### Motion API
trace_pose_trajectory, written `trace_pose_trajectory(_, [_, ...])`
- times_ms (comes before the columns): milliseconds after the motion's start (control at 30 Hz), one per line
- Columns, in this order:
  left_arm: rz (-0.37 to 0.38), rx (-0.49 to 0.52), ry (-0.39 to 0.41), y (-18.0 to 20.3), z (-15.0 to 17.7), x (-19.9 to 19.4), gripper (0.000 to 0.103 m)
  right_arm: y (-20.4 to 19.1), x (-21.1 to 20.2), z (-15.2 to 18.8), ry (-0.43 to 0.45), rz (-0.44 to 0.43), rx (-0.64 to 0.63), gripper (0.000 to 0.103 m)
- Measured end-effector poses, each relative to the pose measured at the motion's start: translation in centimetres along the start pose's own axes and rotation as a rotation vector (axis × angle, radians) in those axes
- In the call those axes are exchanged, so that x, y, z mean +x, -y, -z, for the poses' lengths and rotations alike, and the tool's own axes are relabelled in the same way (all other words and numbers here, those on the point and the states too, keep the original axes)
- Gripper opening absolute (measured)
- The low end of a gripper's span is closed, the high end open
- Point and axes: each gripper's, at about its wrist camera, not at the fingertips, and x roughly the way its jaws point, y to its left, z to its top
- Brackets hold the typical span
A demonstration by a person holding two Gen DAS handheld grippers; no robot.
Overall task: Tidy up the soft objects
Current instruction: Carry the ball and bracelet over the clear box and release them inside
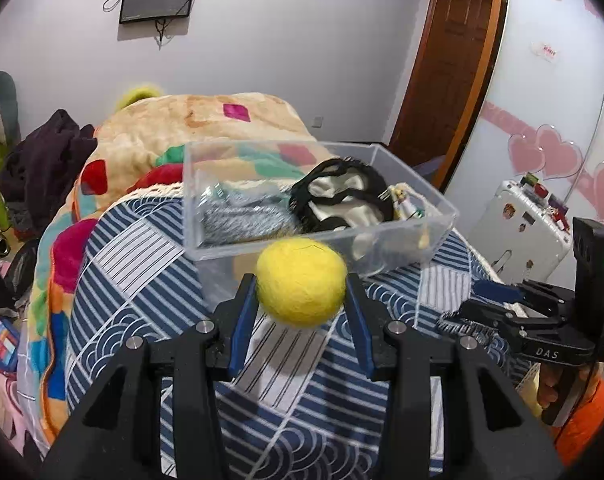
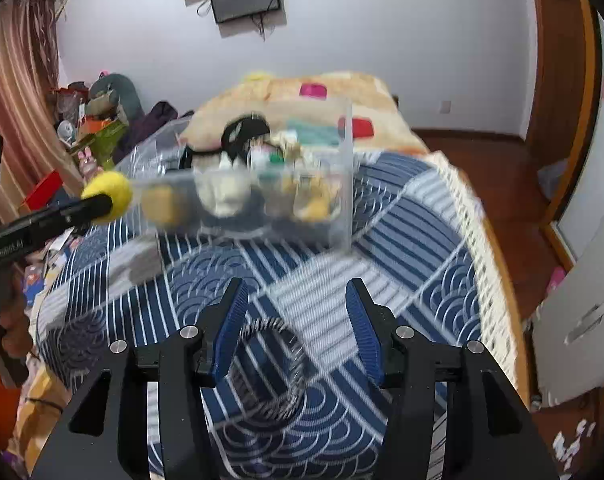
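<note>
Yellow felt ball (image 1: 301,283), round and fuzzy, sits pinched between the blue-padded fingers of the left claw (image 1: 301,308), raised above the bed (image 1: 150,280) just in front of the clear rectangular plastic box (image 1: 405,246). From the right wrist view the same ball (image 2: 108,197) shows at the tip of the left claw, close to the box's (image 2: 343,184) near left corner, though that view is blurred.

The box stands on the blue-and-white patchwork quilt with wave and stripe patterns (image 1: 114,256) that covers the near end of the bed. Inside it lie a grey fluffy piece of fabric (image 1: 246,216) on the left and a black-edged, pale satin eye mask (image 1: 341,196) on the right, with some small pale items (image 1: 405,204) in the far right corner that are too small to make out.

The right claw (image 2: 298,320) hovers low over the quilt with its fingers spread wide, gripping nothing. Just below and between them a black-and-white striped loop, like a hair tie (image 2: 278,364), lies on the quilt near the bed's front edge.

Behind the box a colourful fleece blanket with bright patches (image 1: 206,116) is heaped toward the far end of the bed.
</note>
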Motion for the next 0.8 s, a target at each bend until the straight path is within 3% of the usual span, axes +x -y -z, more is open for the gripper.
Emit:
trace_pose_trajectory(200, [-0.020, -0.011, -0.028, -0.8, 1.3, 0.0, 0.043, -0.9, 1.4, 2.1, -0.103, -0.044, -0.014, 0.053])
trace_pose_trajectory(367, [-0.020, -0.023, -0.036, -1.2, 1.9, 0.1, 0.043, -1.4, 0.9, 2.6, -0.077, -0.023, -0.036, 0.053])
trace_pose_trajectory(400, [-0.019, -0.025, -0.035, -1.3, 1.9, 0.0, 0.043, -1.5, 0.7, 2.6, -0.076, -0.025, -0.034, 0.051])
trace_pose_trajectory(467, [-0.018, -0.026, -0.033, -1.3, 1.9, 0.0, 0.043, -1.6, 0.4, 2.7, -0.063, -0.017, -0.041, 0.020])
trace_pose_trajectory(533, [-0.019, -0.027, -0.033, -1.3, 1.9, 0.0, 0.043, -1.6, 0.2, 2.9, -0.064, -0.014, -0.043, 0.010])
trace_pose_trajectory(800, [-0.022, -0.027, -0.012, -1.4, 1.1, -0.5, 0.043, -1.4, -1.3, 2.0, 0.018, -0.008, -0.036, 0.007])
